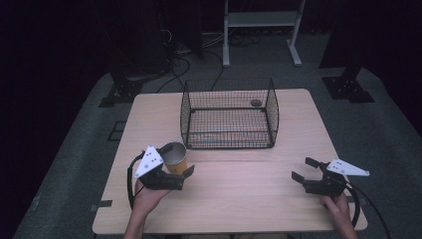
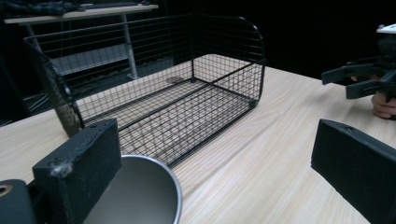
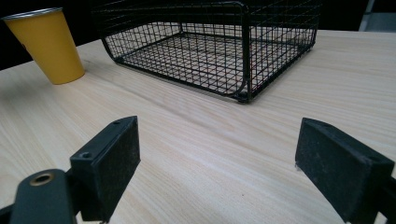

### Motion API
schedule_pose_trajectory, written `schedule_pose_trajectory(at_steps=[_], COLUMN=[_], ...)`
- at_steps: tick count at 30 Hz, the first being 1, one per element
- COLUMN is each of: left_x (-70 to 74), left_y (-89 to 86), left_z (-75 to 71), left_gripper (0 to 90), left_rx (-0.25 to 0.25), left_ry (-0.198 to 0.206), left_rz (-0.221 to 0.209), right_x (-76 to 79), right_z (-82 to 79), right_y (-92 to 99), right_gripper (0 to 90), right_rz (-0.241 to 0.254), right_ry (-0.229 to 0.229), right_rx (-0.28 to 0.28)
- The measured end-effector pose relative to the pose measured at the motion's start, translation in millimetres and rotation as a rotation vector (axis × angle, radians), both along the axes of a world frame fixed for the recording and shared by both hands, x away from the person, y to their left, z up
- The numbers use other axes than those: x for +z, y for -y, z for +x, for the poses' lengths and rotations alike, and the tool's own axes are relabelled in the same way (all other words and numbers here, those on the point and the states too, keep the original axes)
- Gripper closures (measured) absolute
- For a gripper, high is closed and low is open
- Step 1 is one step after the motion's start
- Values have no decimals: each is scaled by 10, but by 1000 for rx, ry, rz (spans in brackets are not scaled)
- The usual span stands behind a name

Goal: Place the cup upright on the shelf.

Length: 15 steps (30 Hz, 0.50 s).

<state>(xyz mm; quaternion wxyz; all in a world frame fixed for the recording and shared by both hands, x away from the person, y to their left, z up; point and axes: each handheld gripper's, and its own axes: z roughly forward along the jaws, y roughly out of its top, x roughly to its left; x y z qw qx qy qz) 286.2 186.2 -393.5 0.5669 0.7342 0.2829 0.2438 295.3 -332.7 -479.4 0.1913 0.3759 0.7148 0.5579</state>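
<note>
Table layout: wire basket at the back, cup at the front left, one gripper on each side.

On the wooden table (image 1: 239, 194) the wire basket (image 1: 229, 113) stands in the middle of the far half, and a small round thing (image 1: 256, 103) lies inside it, near its far right corner. The cup (image 1: 174, 157) stands upright just before the basket's near left corner, apart from it. The left gripper (image 1: 185, 175) is just before the cup, near the front left. The right gripper (image 1: 302, 169) is well apart, near the front right edge, to the right of the basket.
</note>
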Motion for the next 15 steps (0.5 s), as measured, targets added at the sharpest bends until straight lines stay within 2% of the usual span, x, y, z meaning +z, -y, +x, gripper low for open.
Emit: schedule_pose_trajectory(at_steps=[7, 15], left_x=[-14, -61], left_y=[-76, -213], left_z=[20, 71], left_gripper=[11, 0], left_rx=[22, 72], left_ry=[2, -14], left_rz=[10, 12], right_x=[0, 0], right_z=[-1, 0], right_y=[-1, 0], right_gripper=[129, 129], right_rz=[-1, 0], right_ry=[0, 0], right_rx=[1, 0])
